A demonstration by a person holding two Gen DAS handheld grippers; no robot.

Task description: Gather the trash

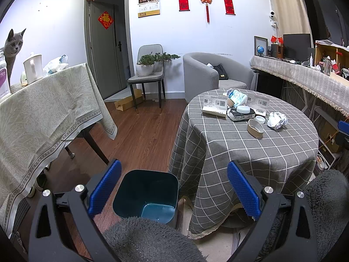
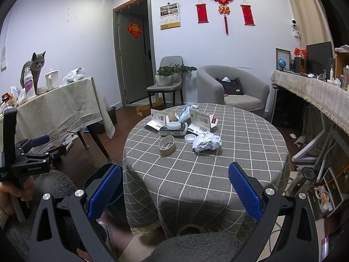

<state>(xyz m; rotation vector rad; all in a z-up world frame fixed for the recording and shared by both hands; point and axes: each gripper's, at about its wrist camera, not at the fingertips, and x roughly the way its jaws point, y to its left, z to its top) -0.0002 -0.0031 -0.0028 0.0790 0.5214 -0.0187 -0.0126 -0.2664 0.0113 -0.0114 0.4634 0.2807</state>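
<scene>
Both claws, left [image 1: 174, 187] and right [image 2: 175, 188], gape empty before the littered round table [image 2: 240, 152].

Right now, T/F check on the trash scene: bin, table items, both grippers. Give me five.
1. The blue bin stands on the floor beside the round table, with no lid on it. True.
2. The crumpled paper ball already lies in the bin. False: it lies on the table, next to the white cap.
3. The left gripper is open and holds nothing. True.
4. The right gripper is shut on the cardboard tape ring. False: its jaws stand apart and empty; the ring sits on the table.
5. A grey cat stands on the other table. True.
</scene>
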